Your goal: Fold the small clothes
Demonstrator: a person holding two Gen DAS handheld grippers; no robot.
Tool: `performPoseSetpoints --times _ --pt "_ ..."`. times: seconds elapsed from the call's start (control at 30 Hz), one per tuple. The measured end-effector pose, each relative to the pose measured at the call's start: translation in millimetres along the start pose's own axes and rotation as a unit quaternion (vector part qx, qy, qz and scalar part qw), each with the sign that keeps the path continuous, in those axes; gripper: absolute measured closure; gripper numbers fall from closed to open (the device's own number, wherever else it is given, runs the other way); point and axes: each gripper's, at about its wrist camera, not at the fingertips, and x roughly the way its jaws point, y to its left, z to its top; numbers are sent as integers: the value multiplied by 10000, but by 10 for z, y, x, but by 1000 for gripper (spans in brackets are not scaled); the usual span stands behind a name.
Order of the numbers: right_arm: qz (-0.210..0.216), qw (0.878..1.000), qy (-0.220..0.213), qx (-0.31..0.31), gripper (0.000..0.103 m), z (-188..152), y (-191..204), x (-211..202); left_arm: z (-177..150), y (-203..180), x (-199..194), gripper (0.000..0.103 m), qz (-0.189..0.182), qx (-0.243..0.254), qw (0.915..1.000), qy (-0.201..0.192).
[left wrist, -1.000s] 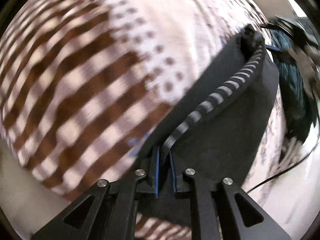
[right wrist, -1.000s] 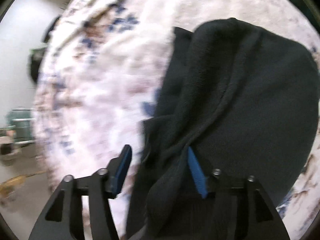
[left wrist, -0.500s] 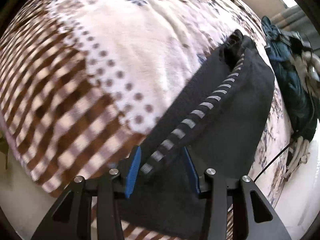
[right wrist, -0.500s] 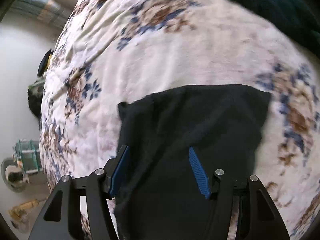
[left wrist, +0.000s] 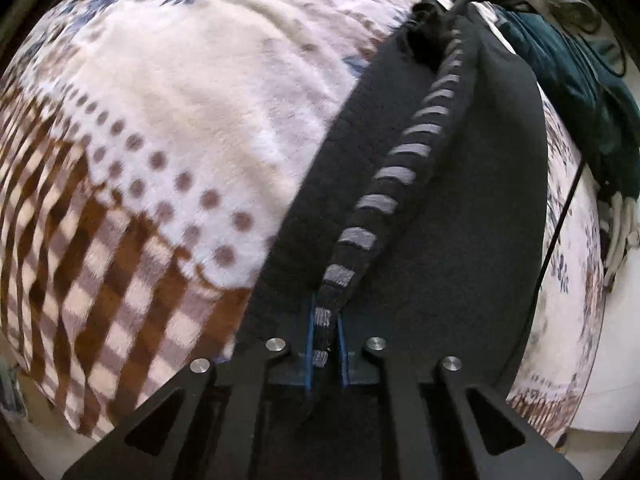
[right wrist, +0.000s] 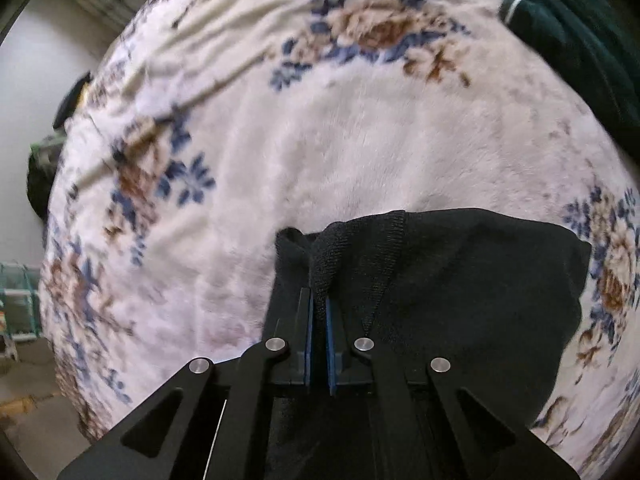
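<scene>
Black garment (right wrist: 472, 288) — on floral blanket (right wrist: 320, 152)

Black garment (left wrist: 460, 220), grey-striped band (left wrist: 400, 176); floral cream blanket (right wrist: 320, 128)

A plush blanket (left wrist: 208, 92) is spread across the whole scene. In the left wrist view, its near left part is covered by a brown and cream check pattern (left wrist: 100, 280), which is bordered by rows of brownish dots (left wrist: 184, 180) on a white ground. In the right wrist view, the blanket (right wrist: 304, 152) is seen printed with brown and blue flower clusters (right wrist: 376, 28). A dark teal garment (left wrist: 580, 92) is heaped at the far right, and a thin black cable (left wrist: 558, 224) is laid over the blanket's right edge. Pale cloth (left wrist: 620, 232) is seen beside it, too blurred to be identified. A dark object (right wrist: 72, 100) is visible at the far left edge.
</scene>
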Motion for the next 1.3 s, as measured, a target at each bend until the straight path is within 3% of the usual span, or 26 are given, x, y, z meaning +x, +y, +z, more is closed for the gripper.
performPoseSetpoints --times 0.17,0.3,0.37,0.4,0.43,0.47,0.53,0.67,0.83,1.0,1.1,1.13,1.17,1.2,1.3 --pt "111 9999 -5 83 98 80 205 14 -85 227 -44 96 23 -114 9999 84" --pt "115 9984 553 60 96 153 313 430 -108 410 -114 92 -50 -419 9990 147" --pt "517 9955 790 114 86 146 291 515 -143 628 -224 90 -166 -810 9965 127" --pt "792 9931 856 87 75 106 282 481 -180 759 -287 88 -200 -1077 9939 121" --pt "936 9919 859 -2 47 48 277 408 -235 910 -374 74 -139 -1363 9905 82" --pt "973 9919 806 -128 36 -26 267 306 -281 1020 -457 58 17 -1551 9879 47" --pt "927 9920 715 -472 36 -246 238 95 -412 1297 -691 58 466 -1902 9806 -51" --pt "895 9892 843 -801 36 -867 64 -215 -477 1558 -993 58 343 -2208 9747 -70" --pt "588 9939 617 -703 36 -1976 -497 -607 -292 1203 -1018 57 70 -1440 9893 209" --pt "619 9905 1137 470 36 -3154 -1210 -639 -255 756 -585 57 -66 -338 9969 706" --pt "423 9830 1449 1045 36 -3894 -1484 -557 -420 636 -427 60 210 457 9952 841" --pt "348 9794 1583 1207 36 -4127 -1529 -504 -480 634 -416 70 221 700 9944 763" --pt "325 9751 1649 1445 36 -4397 -1574 -468 -518 642 -418 96 188 816 9939 712" --pt "299 9737 1640 1555 36 -4555 -1581 -445 -567 667 -423 101 108 920 9933 697" --pt "432 9713 1557 1744 41 -5064 -1503 -285 -672 759 -499 101 -78 1065 9926 576"
